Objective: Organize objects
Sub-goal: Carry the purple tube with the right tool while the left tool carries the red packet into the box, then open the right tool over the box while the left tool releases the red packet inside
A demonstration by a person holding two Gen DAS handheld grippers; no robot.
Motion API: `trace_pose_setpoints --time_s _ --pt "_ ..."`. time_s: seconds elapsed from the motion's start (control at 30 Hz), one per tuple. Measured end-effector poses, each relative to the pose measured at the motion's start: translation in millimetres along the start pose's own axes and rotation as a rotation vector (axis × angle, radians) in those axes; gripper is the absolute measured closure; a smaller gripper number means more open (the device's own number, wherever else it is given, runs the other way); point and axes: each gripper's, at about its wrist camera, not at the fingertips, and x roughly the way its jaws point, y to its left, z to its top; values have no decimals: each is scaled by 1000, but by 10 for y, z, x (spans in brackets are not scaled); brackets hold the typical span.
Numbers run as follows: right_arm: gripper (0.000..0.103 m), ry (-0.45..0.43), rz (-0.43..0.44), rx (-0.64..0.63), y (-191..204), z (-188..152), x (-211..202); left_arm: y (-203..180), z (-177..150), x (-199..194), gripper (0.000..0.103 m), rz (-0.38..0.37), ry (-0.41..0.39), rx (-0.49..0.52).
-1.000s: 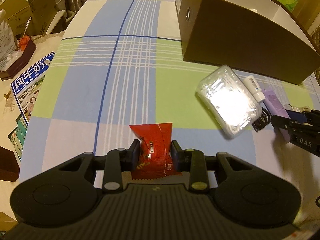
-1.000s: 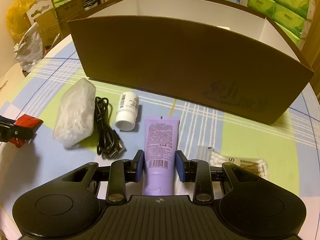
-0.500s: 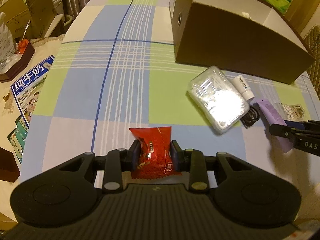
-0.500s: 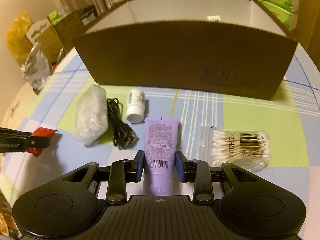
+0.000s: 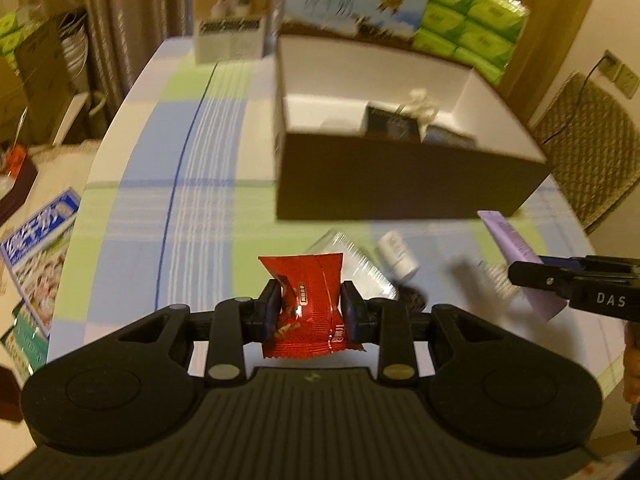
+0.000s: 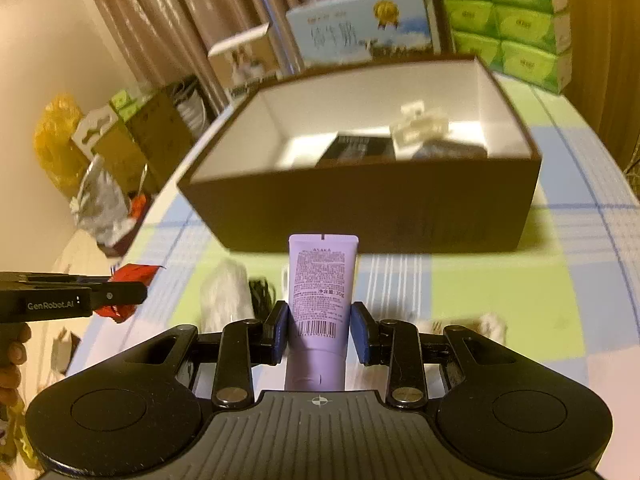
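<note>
Both grippers rose off the checked tablecloth (image 5: 132, 208), carrying their loads into the air: the left gripper (image 5: 309, 309) lifted the red snack packet (image 5: 306, 304), and the right gripper (image 6: 319, 330) lifted the purple tube (image 6: 320, 280). The brown box (image 6: 380, 204), earlier seen side-on, came to show its white interior in the upper centre of both views. The items left on the cloth dropped lower and turned blurred.

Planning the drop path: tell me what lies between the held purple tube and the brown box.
Only bare checkered tablecloth lies between purple tube and brown box, per the right wrist view.
</note>
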Motion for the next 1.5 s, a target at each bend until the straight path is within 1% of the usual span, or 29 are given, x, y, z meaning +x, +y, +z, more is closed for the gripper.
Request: trace_pose_setpoints --time_s 0.17,0.4,0.53,0.67,0.87,0.93,1.1,1.27,1.33,1.5 --pt "73 -55 2 8 -68 290 -90 -151 276 -4 76 -27 -52 29" --pt "73 -147 -3 13 -204 772 -121 -367 720 131 76 -28 -115 85" --pt "73 -171 -28 16 -318 1008 -50 -435 906 260 76 -21 -120 97" --pt "73 -167 -73 29 -479 1188 101 -457 1070 392 76 -8 -121 111" --pt "73 -134 -150 56 -715 1386 436 -394 1325 627 76 -3 -104 98" --pt "73 -121 -173 66 -764 1440 543 -387 1404 715 76 8 -98 106" --pt "73 -95 -223 66 -891 1542 792 -375 1564 916 76 8 -79 119" --pt "73 -73 -261 54 -972 1620 976 -395 1692 1065 77 7 -72 141" --pt "73 -69 -278 42 -992 1651 1041 -406 1728 1106 79 2 -73 151" --pt "72 -66 -309 27 -1013 1725 1159 -387 1813 1212 80 -2 -62 149"
